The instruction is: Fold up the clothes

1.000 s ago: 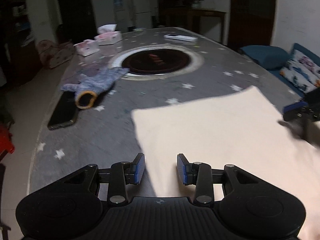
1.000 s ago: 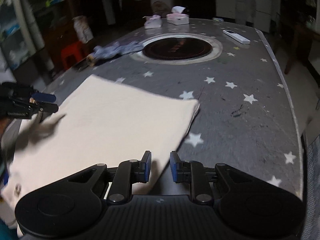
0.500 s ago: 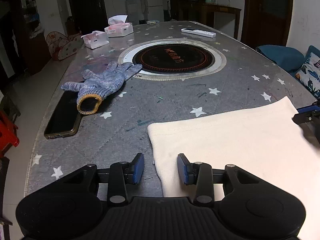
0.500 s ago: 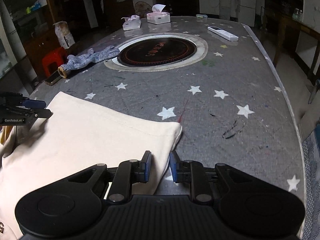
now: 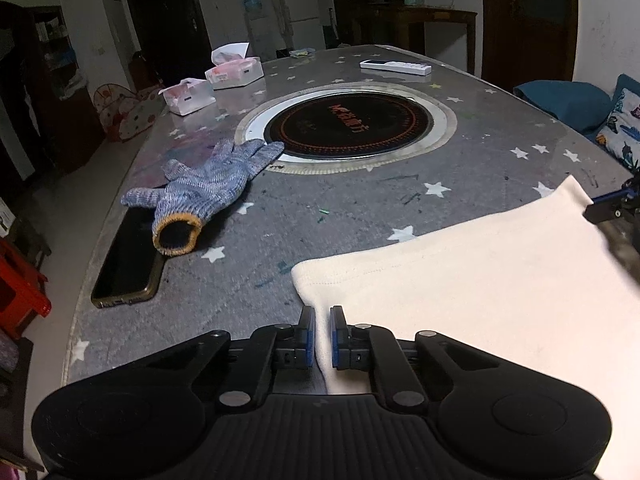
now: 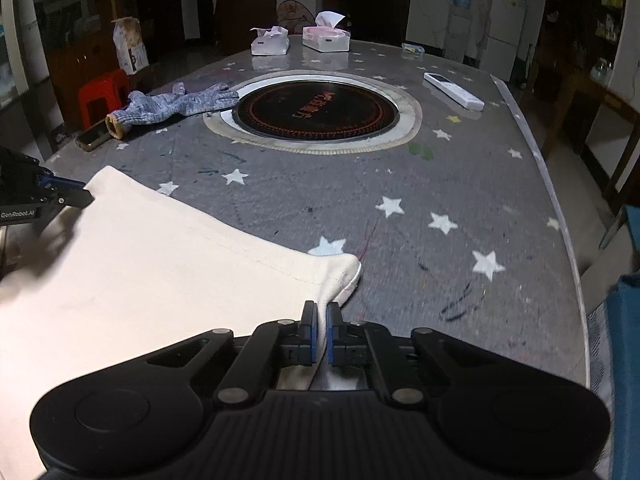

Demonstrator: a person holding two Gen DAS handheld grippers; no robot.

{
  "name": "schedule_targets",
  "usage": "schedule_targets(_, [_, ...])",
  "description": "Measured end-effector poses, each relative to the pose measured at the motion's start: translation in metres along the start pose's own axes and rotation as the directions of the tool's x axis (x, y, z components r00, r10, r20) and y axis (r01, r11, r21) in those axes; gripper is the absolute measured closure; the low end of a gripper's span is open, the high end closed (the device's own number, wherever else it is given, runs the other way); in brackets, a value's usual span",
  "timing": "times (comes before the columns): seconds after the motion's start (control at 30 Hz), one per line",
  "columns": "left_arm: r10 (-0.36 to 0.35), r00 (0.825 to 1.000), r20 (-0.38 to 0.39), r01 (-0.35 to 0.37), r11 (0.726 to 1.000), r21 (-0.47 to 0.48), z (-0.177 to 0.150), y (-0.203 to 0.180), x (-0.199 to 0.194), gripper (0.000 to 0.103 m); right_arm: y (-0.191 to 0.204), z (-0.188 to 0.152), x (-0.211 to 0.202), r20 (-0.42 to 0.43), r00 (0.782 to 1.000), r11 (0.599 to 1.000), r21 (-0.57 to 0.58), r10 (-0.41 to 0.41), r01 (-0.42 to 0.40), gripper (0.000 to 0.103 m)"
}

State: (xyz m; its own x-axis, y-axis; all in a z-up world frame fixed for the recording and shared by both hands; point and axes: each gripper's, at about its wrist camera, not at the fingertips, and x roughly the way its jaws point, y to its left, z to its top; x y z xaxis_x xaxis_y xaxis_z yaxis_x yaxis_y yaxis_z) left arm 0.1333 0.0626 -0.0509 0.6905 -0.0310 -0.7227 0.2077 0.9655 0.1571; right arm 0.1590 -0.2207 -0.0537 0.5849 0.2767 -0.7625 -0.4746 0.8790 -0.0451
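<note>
The cream garment (image 5: pixel 480 288) lies spread on the near end of the table (image 5: pixel 400 208), a grey top printed with white stars, its hem toward the round black hob (image 5: pixel 348 126) set in the table's middle. The left claw (image 5: pixel 322 338) pinches the garment's left hem corner; the right claw (image 6: pixel 322 334) pinches the right hem corner. Left of the hob lie a blue knit glove (image 5: pixel 204 192) and, touching its cuff, a dark phone (image 5: pixel 128 264). Beyond the hob stand two tissue boxes (image 5: pixel 234 74), and a white remote (image 5: pixel 396 67) lies to the hob's right. The room is dim, with dark doors, a white fridge (image 5: pixel 300 12) and a red stool (image 6: pixel 102 94) off the table's left side.
</note>
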Motion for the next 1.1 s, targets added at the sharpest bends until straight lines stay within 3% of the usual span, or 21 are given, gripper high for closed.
schedule_targets(0.63, [0.064, 0.998, -0.008, -0.064, 0.998, 0.014, 0.021, 0.006, 0.026, 0.095, -0.008, 0.041, 0.041, 0.013, 0.999, 0.995, -0.088, -0.052, 0.053, 0.097])
schedule_targets(0.8, [0.067, 0.998, -0.005, -0.067, 0.998, 0.012, 0.022, 0.004, 0.022, 0.092, -0.008, 0.035, 0.02, 0.025, 0.999, 0.996, -0.085, -0.035, 0.037, 0.093])
schedule_targets(1.0, [0.071, 0.997, 0.018, -0.071, 0.997, 0.01, 0.024, -0.001, 0.01, 0.091, 0.012, 0.015, -0.019, 0.02, 0.998, 0.989, -0.137, 0.052, -0.049, 0.092])
schedule_targets(1.1, [0.068, 0.997, 0.034, -0.068, 0.998, 0.011, 0.024, -0.005, 0.001, 0.089, 0.03, 0.0, -0.039, 0.011, 0.995, 0.979, -0.179, 0.104, -0.1, 0.085])
